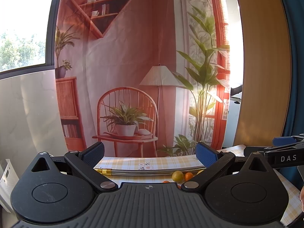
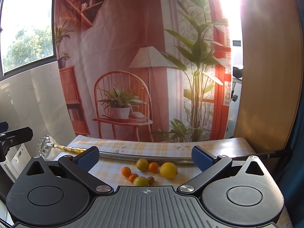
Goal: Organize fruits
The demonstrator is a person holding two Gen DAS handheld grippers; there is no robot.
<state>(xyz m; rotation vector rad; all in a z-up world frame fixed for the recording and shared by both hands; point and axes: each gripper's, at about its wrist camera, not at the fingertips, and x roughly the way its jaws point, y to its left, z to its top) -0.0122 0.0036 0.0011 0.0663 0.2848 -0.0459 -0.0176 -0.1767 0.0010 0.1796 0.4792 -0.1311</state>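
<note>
Several fruits lie in a loose cluster on the yellow checked tablecloth [image 2: 117, 148]. A large yellow lemon [image 2: 168, 169] is at the right, two yellow-green citrus [image 2: 142, 164] [image 2: 140, 181] and three small oranges [image 2: 126, 171] [image 2: 153, 167] [image 2: 133, 177] beside it, and a small brown kiwi [image 2: 150, 179]. My right gripper [image 2: 145, 156] is open above and in front of the cluster, nothing between its blue pads. My left gripper [image 1: 150, 154] is open too, held high; only a yellow-green citrus [image 1: 177, 176] and a small orange [image 1: 188, 176] show past its body.
A long metal rod [image 2: 144, 156] with a gold section and a round metal head [image 2: 44, 148] lies across the table behind the fruit. A printed backdrop hangs at the table's far edge. A white perforated box [image 1: 6, 178] stands at the left. A wooden panel rises at the right.
</note>
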